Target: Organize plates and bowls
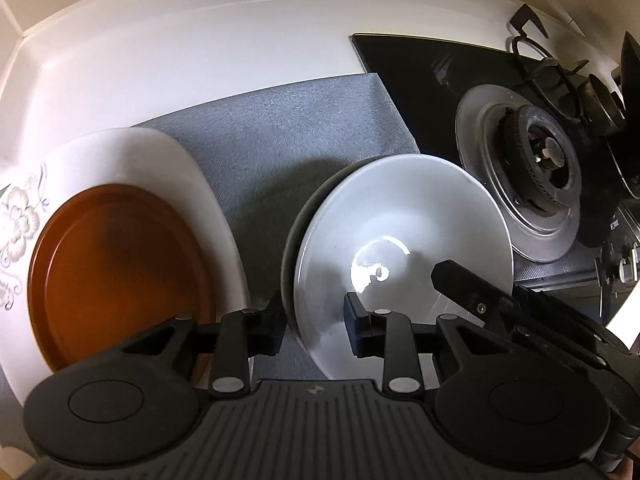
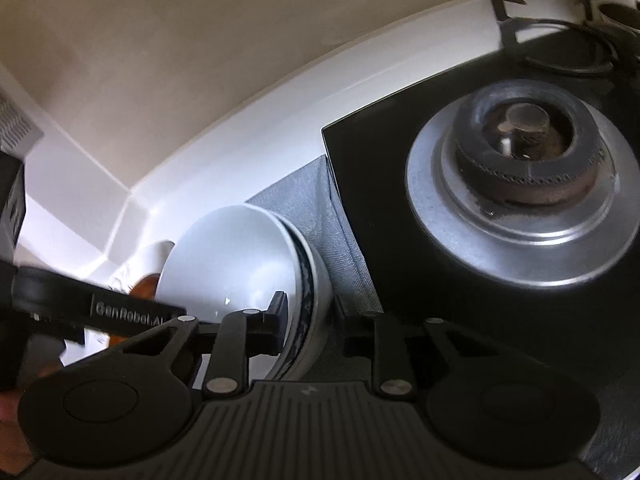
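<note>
A white bowl (image 1: 404, 236) nested in a dark-rimmed bowl (image 1: 290, 248) stands on a grey mat (image 1: 280, 140). My left gripper (image 1: 316, 330) is open, its fingers either side of the bowls' near left rim. My right gripper (image 2: 312, 326) is open astride the right rim of the same bowls (image 2: 240, 256); it also shows in the left wrist view (image 1: 460, 280) over the bowl. An orange plate (image 1: 120, 272) lies on a white flowered plate (image 1: 132, 152) at the left.
A black gas hob (image 1: 440, 80) with a steel-ringed burner (image 1: 536, 176) and pan supports lies right of the mat. A white counter (image 1: 200, 48) and a cream wall run behind. Hob knobs (image 1: 624, 268) sit at the right edge.
</note>
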Demonstrator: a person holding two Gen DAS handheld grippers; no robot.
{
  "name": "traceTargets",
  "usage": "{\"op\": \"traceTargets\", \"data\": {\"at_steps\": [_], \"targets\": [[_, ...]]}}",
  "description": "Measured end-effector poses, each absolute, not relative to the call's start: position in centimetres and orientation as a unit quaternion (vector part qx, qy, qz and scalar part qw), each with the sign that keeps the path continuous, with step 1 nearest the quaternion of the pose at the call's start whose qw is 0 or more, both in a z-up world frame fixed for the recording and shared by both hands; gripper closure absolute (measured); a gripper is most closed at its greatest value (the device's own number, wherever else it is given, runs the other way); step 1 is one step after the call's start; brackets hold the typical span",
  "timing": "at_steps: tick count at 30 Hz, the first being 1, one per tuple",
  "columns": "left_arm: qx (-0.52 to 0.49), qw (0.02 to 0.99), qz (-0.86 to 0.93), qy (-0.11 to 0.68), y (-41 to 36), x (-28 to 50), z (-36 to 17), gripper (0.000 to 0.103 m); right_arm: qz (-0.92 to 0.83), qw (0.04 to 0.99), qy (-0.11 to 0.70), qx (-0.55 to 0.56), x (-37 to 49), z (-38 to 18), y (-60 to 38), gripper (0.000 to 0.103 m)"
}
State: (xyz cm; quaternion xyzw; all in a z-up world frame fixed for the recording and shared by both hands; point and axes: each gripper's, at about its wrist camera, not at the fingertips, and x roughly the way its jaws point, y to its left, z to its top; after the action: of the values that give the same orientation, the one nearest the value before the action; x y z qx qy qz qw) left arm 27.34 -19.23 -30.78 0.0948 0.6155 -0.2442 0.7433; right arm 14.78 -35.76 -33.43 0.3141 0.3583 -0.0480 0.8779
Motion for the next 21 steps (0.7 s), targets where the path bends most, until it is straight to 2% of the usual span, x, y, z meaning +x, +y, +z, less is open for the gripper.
{"op": "traceTargets", "data": {"at_steps": [7, 11, 21], "targets": [[0.111, 0.771, -0.241, 0.579, -18.1, 25.4, -28.2, 0.071, -0.039, 0.876, 0.353, 0.326, 13.7, -32.3, -34.6, 0.077], [0.098, 0.776, -0.226, 0.581, -16.5, 24.9, -27.0, 0.074, -0.033, 0.876, 0.35, 0.33, 13.3, -31.1, -33.6, 0.077], [0.056, 0.78, -0.192, 0.593, -10.9, 24.5, -25.5, 0.074, -0.003, 0.879, 0.361, 0.311, 14.0, -29.1, -29.3, 0.077]]}}
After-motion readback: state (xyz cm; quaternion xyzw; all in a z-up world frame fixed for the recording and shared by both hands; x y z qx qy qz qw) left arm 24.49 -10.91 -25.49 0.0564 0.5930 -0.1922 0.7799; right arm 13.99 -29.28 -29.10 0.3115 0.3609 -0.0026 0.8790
